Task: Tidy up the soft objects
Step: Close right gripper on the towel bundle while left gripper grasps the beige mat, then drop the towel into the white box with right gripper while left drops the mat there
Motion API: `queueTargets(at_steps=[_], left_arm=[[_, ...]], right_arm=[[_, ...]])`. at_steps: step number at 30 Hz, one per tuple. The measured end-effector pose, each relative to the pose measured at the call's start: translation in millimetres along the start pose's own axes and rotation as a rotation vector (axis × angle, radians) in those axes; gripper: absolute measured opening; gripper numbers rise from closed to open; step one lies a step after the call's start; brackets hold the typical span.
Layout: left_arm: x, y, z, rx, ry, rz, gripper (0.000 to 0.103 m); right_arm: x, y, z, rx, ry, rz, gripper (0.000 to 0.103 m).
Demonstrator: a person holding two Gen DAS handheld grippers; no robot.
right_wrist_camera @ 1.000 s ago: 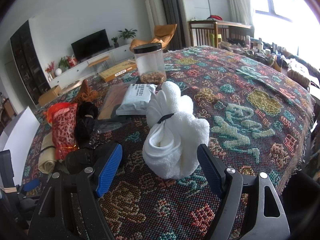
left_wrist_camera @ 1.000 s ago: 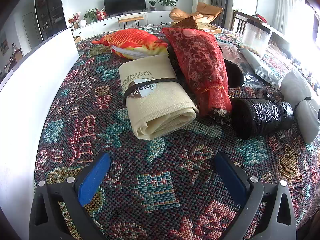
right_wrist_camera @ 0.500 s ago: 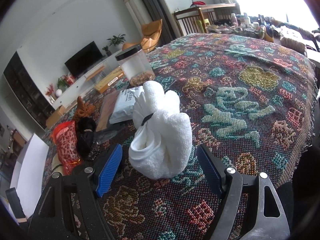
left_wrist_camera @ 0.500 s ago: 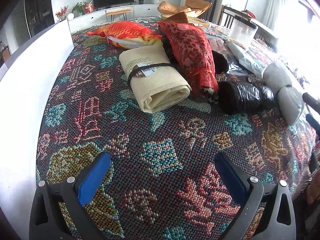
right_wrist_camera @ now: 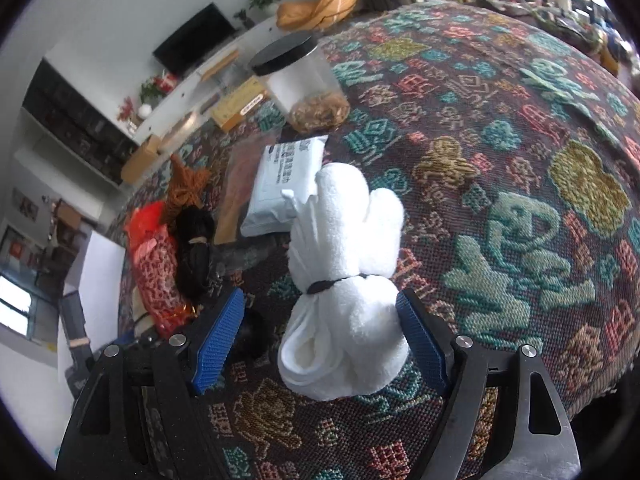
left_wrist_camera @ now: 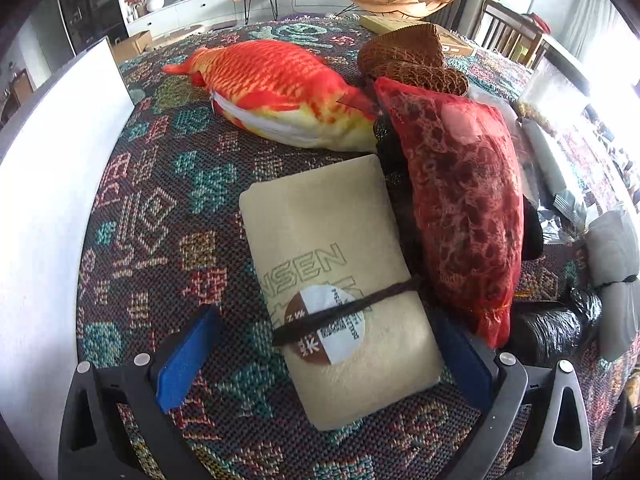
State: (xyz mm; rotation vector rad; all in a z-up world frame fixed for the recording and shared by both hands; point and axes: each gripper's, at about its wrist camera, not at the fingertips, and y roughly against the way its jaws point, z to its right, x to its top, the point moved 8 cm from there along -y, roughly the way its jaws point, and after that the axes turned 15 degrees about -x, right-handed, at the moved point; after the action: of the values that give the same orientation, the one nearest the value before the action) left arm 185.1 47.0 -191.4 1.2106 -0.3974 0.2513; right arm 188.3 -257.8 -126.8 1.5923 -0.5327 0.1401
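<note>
Lengthwise, beige towel (left_wrist_camera: 340, 280) between open left gripper (left_wrist_camera: 324, 360)

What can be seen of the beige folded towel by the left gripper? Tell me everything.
The beige folded towel looks like soft terry, folded into a thick rectangle, with "NSEN" stitched in outline. A dark band wraps it over a round brown-and-white label. It lies flat on the patterned cloth, its near end between the open left gripper fingers, its right edge against the red mesh bundle.
</note>
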Motion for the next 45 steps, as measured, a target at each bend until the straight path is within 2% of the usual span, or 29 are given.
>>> queueTargets(at_steps=[1,2,3,4,5,8,11,13,16,20,22,25,26,27,28,29,31,34,35,37,38,39,42,45], left_arm=[[2,3,1,-0.016,-0.004,0.014,0.084],[3,8,0,-0.045,0.006,0.026,0.054],[3,15,-2,-0.053,0.02,0.039,0.052],[3,25,-5,-0.067,0.028,0.066,0.048],[1,36,-7,-0.078,0.027,0.086,0.047],[-9,74,-5,-0.141,0.036,0.135,0.046],[-24,122,6,-0.234,0.041,0.194,0.046],[-29,160,3,-0.262,0.042,0.244,0.046],[-32,212,-26,-0.245,0.065,0.304,0.047],[-40,271,-78,-0.136,0.082,0.368,0.047],[-47,296,-106,-0.072,0.095,0.394,0.047],[-60,318,-149,0.034,0.126,0.419,0.048],[-64,322,-163,0.084,0.144,0.423,0.055],[-72,325,-177,0.14,0.164,0.429,0.074],[-78,325,-191,0.191,0.192,0.432,0.09],[-85,325,-204,0.228,0.222,0.44,0.102],[-96,323,-224,0.261,0.28,0.445,0.103],[-102,316,-224,0.213,0.308,0.45,0.103],[-101,314,-218,0.201,0.3,0.458,0.103],[-97,311,-200,0.177,0.276,0.473,0.103],[-92,311,-186,0.157,0.261,0.482,0.103],[-91,312,-175,0.13,0.244,0.493,0.103],[-80,305,-128,0.038,0.182,0.51,0.103],[-71,291,-79,-0.035,0.098,0.493,0.103]], right_arm=[[-4,-14,-5,-0.063,0.073,-0.042,0.081],[-9,-24,-5,-0.132,0.122,-0.061,0.068],[-13,-28,0,-0.173,0.139,-0.061,0.054],[-15,-25,6,-0.144,0.119,-0.054,0.046],[-17,-20,12,-0.119,0.087,-0.049,0.04],[-15,17,30,-0.112,0.025,0.044,0.039],[-10,68,15,-0.033,0.02,0.128,0.039],[-11,101,-21,0.056,0.074,0.164,0.039],[-22,145,-98,0.22,0.176,0.194,0.039],[-53,186,-208,0.445,0.291,0.178,0.039],[-72,197,-257,0.523,0.349,0.148,0.04],[-104,202,-324,0.603,0.433,0.088,0.041],[-113,201,-345,0.624,0.461,0.073,0.047],[-122,200,-362,0.655,0.482,0.059,0.052],[-130,197,-379,0.687,0.501,0.032,0.071],[-139,192,-387,0.697,0.511,0.001,0.082],[-143,179,-387,0.672,0.505,-0.028,0.08],[-132,160,-356,0.607,0.488,0.04,0.08],[-127,147,-340,0.555,0.469,0.045,0.08],[-119,103,-298,0.351,0.398,0.032,0.08],[-119,78,-279,0.251,0.366,0.01,0.082],[-124,53,-265,0.193,0.342,-0.031,0.082],[-143,-2,-256,0.193,0.291,-0.159,0.082],[-159,-27,-282,0.27,0.304,-0.191,0.082]])
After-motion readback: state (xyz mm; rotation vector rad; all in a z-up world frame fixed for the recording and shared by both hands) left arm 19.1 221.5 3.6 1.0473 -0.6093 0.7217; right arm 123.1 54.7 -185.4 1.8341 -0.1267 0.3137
